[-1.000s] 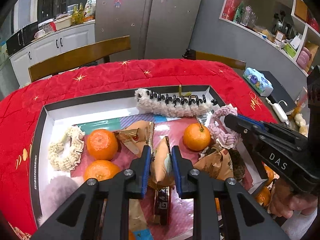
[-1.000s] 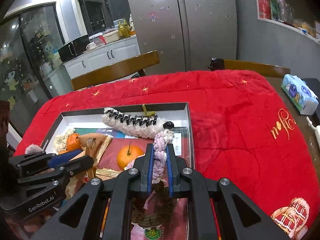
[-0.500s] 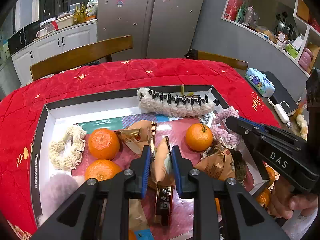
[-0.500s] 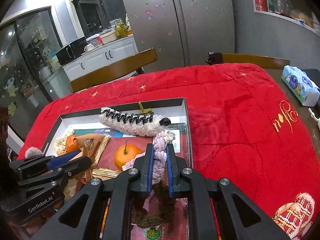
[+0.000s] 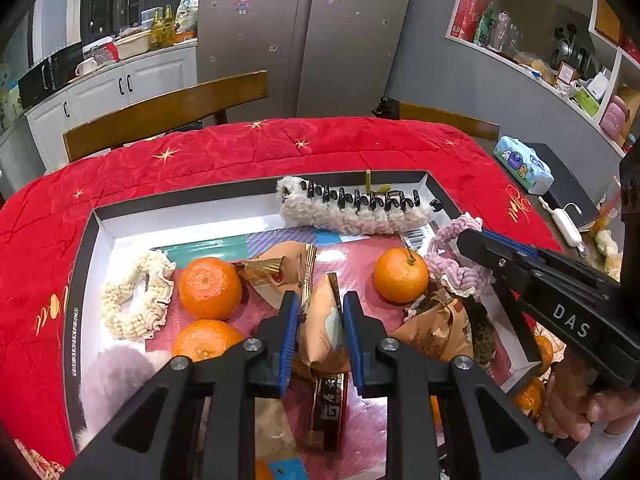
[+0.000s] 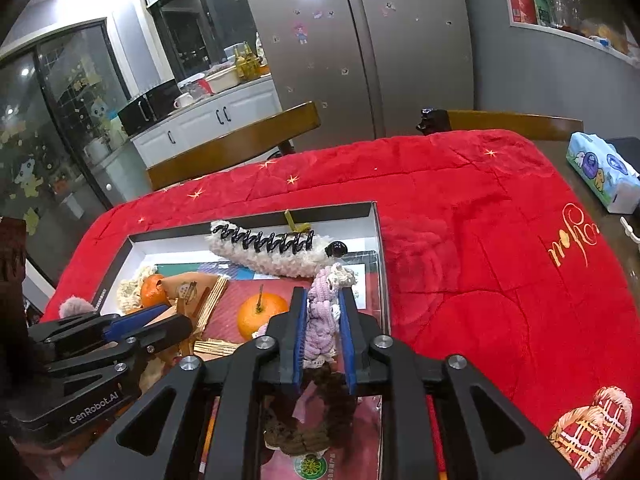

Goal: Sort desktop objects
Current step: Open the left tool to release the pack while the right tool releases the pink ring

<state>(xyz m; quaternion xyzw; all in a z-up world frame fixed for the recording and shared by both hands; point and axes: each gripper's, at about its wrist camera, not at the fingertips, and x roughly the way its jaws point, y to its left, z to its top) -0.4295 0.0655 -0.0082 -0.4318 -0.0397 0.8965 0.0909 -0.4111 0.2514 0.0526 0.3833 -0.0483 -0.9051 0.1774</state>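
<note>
A shallow box (image 5: 104, 216) on the red cloth holds the objects. My left gripper (image 5: 318, 308) is shut on a tan snack packet (image 5: 322, 328) above the box's middle. My right gripper (image 6: 323, 306) is shut on a pink braided scrunchie (image 6: 320, 320) near the box's right wall; it also shows in the left wrist view (image 5: 460, 268). In the box lie three mandarins (image 5: 210, 288) (image 5: 401, 276) (image 5: 204, 338), a cream scrunchie (image 5: 132, 300), a fluffy white hair claw with black teeth (image 5: 352, 210), more packets (image 5: 436, 328) and a brown scrunchie (image 6: 308, 432).
A tissue pack (image 5: 524, 170) and a white cable (image 5: 564, 224) lie to the right, off the cloth. Wooden chairs (image 5: 168, 110) stand behind the table. More mandarins (image 5: 528, 396) sit outside the box by the right hand. A grey-pink pompom (image 5: 108, 380) lies at the box's near left.
Both grippers have risen slightly with their loads, the packet and the pink scrunchie lifting a little off the box. Both stay shut.
</note>
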